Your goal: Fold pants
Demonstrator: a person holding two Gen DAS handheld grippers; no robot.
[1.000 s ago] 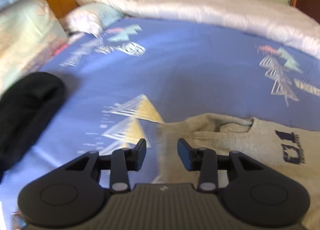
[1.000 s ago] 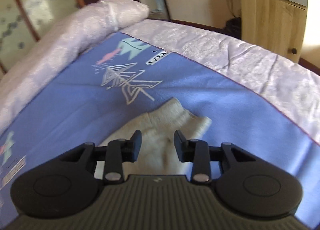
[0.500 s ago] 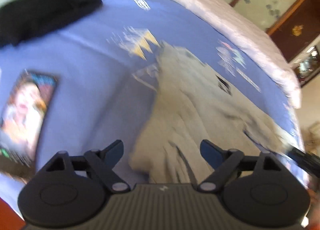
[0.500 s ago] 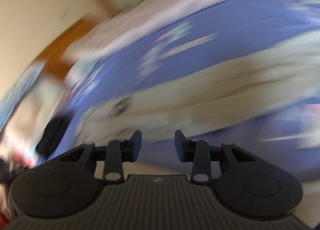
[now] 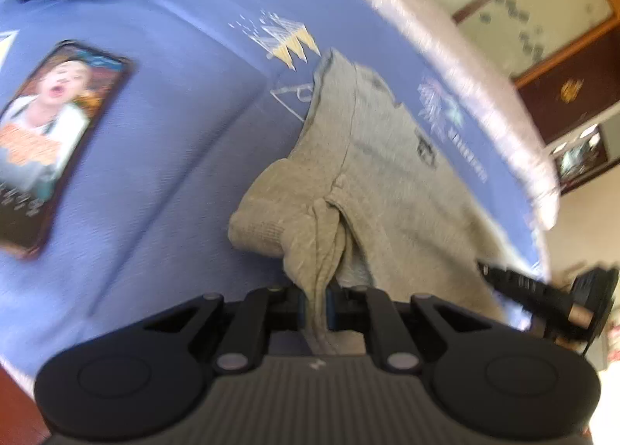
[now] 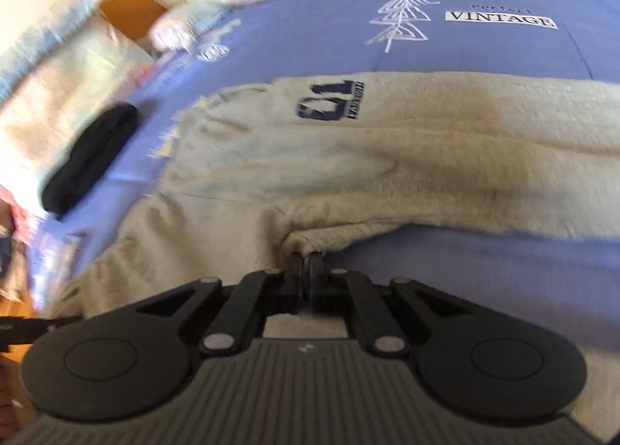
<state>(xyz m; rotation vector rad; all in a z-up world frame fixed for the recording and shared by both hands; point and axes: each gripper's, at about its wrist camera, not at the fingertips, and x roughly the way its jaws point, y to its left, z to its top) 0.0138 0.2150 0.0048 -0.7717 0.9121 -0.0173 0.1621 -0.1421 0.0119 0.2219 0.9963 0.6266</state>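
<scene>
On a blue bedsheet (image 5: 162,158), a phone (image 5: 50,143) lies at nine o'clock of the grey pants (image 5: 372,174), whose bunched edge both the left gripper (image 5: 316,309) and right gripper (image 6: 308,274) pinch tightly.

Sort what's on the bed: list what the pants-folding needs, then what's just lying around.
Needed: grey pants; left gripper and right gripper, both clamped on the fabric.

Lying about: phone; black garment; pillows.
</scene>
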